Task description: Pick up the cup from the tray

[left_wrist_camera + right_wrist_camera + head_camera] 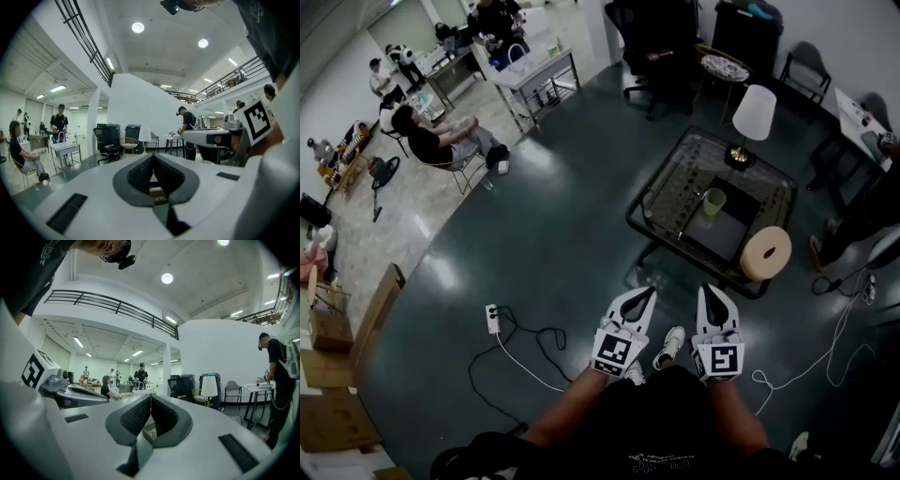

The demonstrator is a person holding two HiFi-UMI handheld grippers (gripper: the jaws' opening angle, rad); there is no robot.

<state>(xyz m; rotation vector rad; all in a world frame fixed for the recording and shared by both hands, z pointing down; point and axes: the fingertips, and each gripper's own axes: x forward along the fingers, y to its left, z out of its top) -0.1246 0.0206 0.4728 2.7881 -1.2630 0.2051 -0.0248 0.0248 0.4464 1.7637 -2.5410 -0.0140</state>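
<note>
Jaws closed empty, left gripper, right gripper, cup seemingly on tray, glass table

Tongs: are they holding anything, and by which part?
Nothing is held: left tongs and right tongs are shut, empty; the cup stands on the tray.

A white-shaded lamp stands on the glass table right of centre, while a power strip lies lower left on the dark floor.
</note>
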